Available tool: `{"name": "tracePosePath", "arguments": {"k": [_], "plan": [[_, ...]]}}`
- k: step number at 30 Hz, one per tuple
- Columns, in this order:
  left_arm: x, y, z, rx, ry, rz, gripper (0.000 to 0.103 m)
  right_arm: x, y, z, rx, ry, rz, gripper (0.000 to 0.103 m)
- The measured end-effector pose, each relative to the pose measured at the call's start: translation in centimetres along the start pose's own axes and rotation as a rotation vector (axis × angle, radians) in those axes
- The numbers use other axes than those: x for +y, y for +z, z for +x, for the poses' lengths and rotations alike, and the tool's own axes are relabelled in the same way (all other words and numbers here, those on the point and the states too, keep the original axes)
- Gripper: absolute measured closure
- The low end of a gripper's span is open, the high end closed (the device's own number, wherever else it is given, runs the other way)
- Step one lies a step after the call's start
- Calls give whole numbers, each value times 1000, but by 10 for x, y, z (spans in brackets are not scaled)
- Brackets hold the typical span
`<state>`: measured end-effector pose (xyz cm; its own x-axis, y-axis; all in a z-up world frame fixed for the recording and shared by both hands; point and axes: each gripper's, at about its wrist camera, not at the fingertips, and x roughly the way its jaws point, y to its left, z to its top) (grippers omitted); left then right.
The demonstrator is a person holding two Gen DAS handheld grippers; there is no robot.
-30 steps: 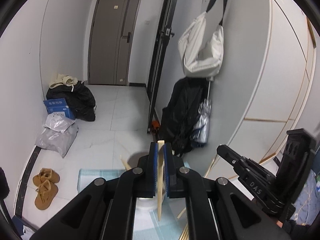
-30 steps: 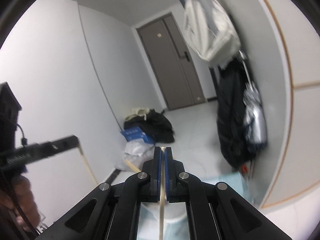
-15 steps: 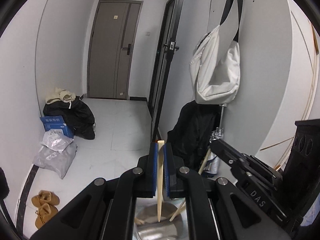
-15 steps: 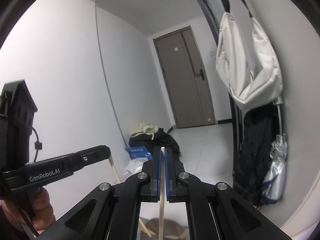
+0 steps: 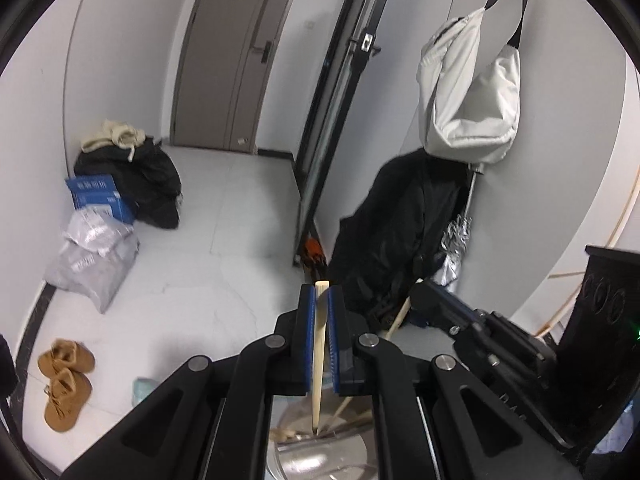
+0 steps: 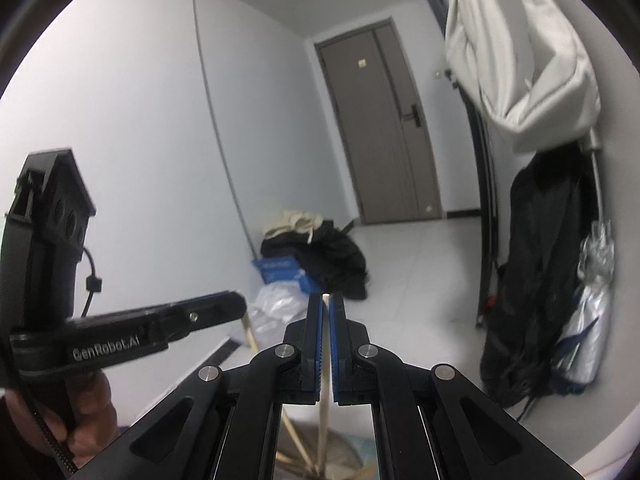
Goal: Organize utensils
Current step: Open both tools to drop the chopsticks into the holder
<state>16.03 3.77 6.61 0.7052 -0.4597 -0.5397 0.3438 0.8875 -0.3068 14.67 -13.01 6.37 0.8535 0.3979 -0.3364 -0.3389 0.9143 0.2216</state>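
The left tool (image 5: 319, 308) and right tool (image 6: 325, 312) are each clenching a chopstick (image 5: 318, 360) (image 6: 324, 400), tips hanging over a steel container (image 5: 320, 460).

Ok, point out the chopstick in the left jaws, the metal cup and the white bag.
chopstick (image 5: 319, 344): left wrist view, mid shaft between the blue pads.
metal cup (image 5: 320, 462): left wrist view, shiny inside at the bottom edge.
white bag (image 5: 470, 108): left wrist view, middle of its body.

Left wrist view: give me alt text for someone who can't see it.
The left gripper is shut on an upright chopstick whose tip hangs over a metal holder. The right gripper, beside it, holds another chopstick. Behind: a tiled hallway, a grey door.
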Motion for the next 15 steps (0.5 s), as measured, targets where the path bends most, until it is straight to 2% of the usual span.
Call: {"name": "tracePosePath", "arguments": {"k": [2, 3, 5, 6, 7, 9, 12, 15], "plan": [[-2, -1, -1, 11, 17, -3, 100, -2, -7, -1, 36, 15, 23, 98], [-2, -3, -5, 18, 27, -6, 95, -3, -10, -4, 41, 9, 34, 97], [-6, -2, -5, 29, 48, 0, 78, -10, -16, -9, 75, 28, 86, 94], [-9, -4, -10, 36, 79, 10, 63, -13, -17, -14, 79, 28, 110, 92], [-10, -5, -13, 34, 94, 6, 54, -16, -19, -20, 78, 24, 129, 91], [-12, -9, -22, 25, 107, -15, 54, -22, -21, -34, 70, 6, 171, 81], [-17, -14, -32, 21, 127, -11, 53, -28, -20, -56, 57, -24, 212, 73], [-28, -19, -47, -2, 163, 26, 43, -28, -19, -77, 50, -57, 226, 67]]}}
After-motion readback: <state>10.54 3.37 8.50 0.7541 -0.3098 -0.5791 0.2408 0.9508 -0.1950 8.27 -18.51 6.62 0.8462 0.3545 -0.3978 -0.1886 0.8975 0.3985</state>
